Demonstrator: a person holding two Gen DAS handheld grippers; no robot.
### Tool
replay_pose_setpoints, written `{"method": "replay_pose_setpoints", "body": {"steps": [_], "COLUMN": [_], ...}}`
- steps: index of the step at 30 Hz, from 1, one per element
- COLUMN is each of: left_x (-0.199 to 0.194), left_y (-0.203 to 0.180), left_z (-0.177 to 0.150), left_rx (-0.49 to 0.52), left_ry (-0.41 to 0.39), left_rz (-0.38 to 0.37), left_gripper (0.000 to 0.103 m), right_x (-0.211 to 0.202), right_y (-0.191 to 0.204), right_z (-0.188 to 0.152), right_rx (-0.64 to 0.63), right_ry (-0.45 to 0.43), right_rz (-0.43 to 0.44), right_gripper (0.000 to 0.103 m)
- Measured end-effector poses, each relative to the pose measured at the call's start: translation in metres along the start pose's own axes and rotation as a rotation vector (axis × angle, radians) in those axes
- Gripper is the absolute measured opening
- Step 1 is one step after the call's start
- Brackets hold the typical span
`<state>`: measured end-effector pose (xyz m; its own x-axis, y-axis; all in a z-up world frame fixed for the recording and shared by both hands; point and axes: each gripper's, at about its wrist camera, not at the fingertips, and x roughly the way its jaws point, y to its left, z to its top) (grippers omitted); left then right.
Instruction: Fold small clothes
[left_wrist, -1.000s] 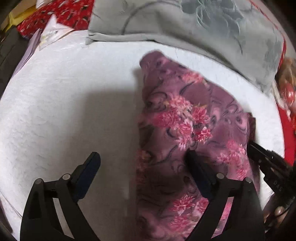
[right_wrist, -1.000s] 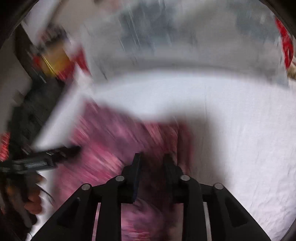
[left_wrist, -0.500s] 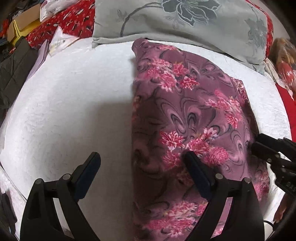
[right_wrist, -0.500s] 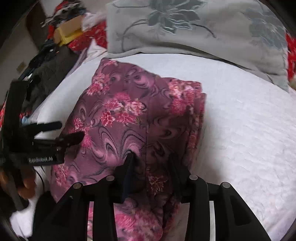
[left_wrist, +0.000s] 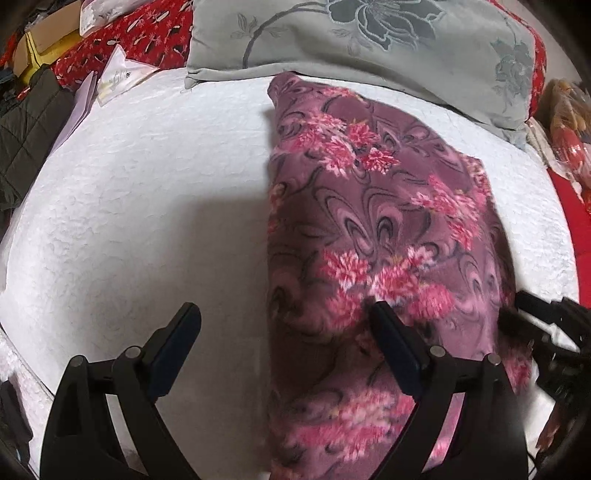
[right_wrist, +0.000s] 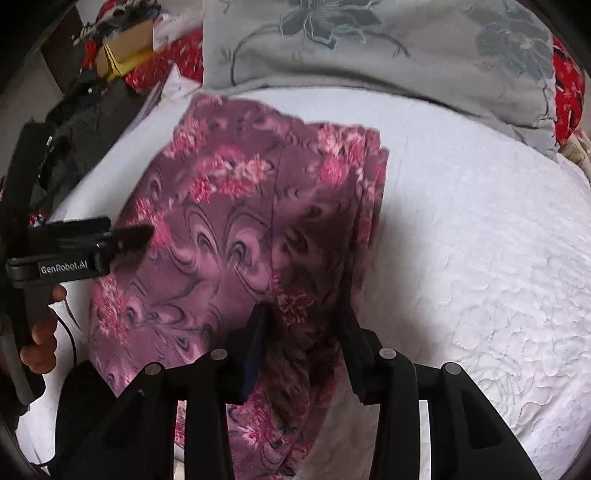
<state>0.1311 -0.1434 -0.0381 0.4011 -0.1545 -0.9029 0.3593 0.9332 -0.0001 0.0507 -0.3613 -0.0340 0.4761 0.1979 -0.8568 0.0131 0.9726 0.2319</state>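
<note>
A purple fleece garment with pink flowers (left_wrist: 373, 229) lies folded into a long strip on the white quilted bed (left_wrist: 147, 206); it also shows in the right wrist view (right_wrist: 236, 236). My left gripper (left_wrist: 284, 317) is open over the garment's left edge, its right finger above the cloth and its left finger above the bed. My right gripper (right_wrist: 303, 317) is partly open over the garment's right layered edge with cloth bunched between its fingers; whether they grip it I cannot tell. The left gripper also shows in the right wrist view (right_wrist: 133, 234).
A grey flowered pillow (left_wrist: 369, 40) lies along the far side of the bed. Red patterned fabric (left_wrist: 122, 40), papers (left_wrist: 118, 74) and a dark jacket (left_wrist: 26, 125) sit at the far left. White bed surface (right_wrist: 472, 258) stretches to the right of the garment.
The garment now lies flat as a longer strip. The right gripper's fingers have spread wider apart. The left gripper has stayed open and pulled slightly back.
</note>
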Motion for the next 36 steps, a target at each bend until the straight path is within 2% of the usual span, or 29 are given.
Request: {"method": "replay_pose_setpoints", "body": {"steps": [4, 5, 7, 8, 10, 13, 17, 24, 27, 30, 31, 32, 34, 36], "left_x": [-0.004, 0.004, 0.011, 0.011, 0.004, -0.006, 0.002, 0.007, 0.017, 0.038, 0.048, 0.060, 0.061, 0.059], "left_y": [0.011, 0.013, 0.019, 0.023, 0.030, 0.034, 0.028, 0.023, 0.020, 0.024, 0.026, 0.029, 0.039, 0.046], "left_z": [-0.009, -0.012, -0.015, -0.016, -0.016, -0.017, -0.009, 0.048, 0.075, 0.087, 0.089, 0.090, 0.084, 0.082], "left_rx": [-0.028, -0.034, -0.069, -0.098, -0.124, -0.122, -0.119, -0.117, -0.115, -0.124, -0.132, -0.152, -0.200, -0.214], "left_ry": [0.006, 0.029, 0.049, 0.064, 0.073, 0.041, 0.068, 0.034, 0.020, 0.037, 0.059, 0.094, 0.108, 0.091], "left_rz": [-0.045, -0.043, -0.074, -0.098, -0.137, -0.132, -0.127, -0.113, -0.090, -0.038, -0.035, -0.064, -0.117, -0.148], "left_gripper": [0.094, 0.094, 0.095, 0.095, 0.094, 0.094, 0.094, 0.094, 0.094, 0.094, 0.094, 0.095, 0.094, 0.094], "right_x": [-0.017, -0.014, 0.004, 0.011, 0.003, -0.016, -0.020, 0.001, 0.022, 0.041, 0.048, 0.053, 0.050, 0.033], "right_y": [-0.006, -0.008, -0.012, -0.013, -0.021, -0.028, -0.036, -0.059, -0.061, -0.061, -0.058, -0.054, -0.047, -0.047], "right_z": [0.000, -0.003, -0.008, -0.011, -0.011, -0.011, -0.006, 0.058, 0.083, 0.097, 0.099, 0.100, 0.101, 0.098], "right_rx": [0.048, 0.050, 0.045, 0.053, 0.112, 0.148, 0.164, 0.294, 0.315, 0.306, 0.275, 0.231, 0.155, 0.143], "right_ry": [-0.057, -0.049, 0.016, 0.036, 0.006, -0.051, -0.059, -0.131, -0.127, -0.110, -0.099, -0.088, -0.106, -0.167], "right_rz": [0.064, 0.054, -0.004, -0.005, 0.029, 0.058, 0.052, 0.097, 0.060, 0.009, -0.027, -0.043, -0.065, -0.044], "right_gripper": [0.043, 0.047, 0.047, 0.048, 0.048, 0.048, 0.049, 0.050, 0.047, 0.038, 0.017, 0.010, 0.009, 0.008]}}
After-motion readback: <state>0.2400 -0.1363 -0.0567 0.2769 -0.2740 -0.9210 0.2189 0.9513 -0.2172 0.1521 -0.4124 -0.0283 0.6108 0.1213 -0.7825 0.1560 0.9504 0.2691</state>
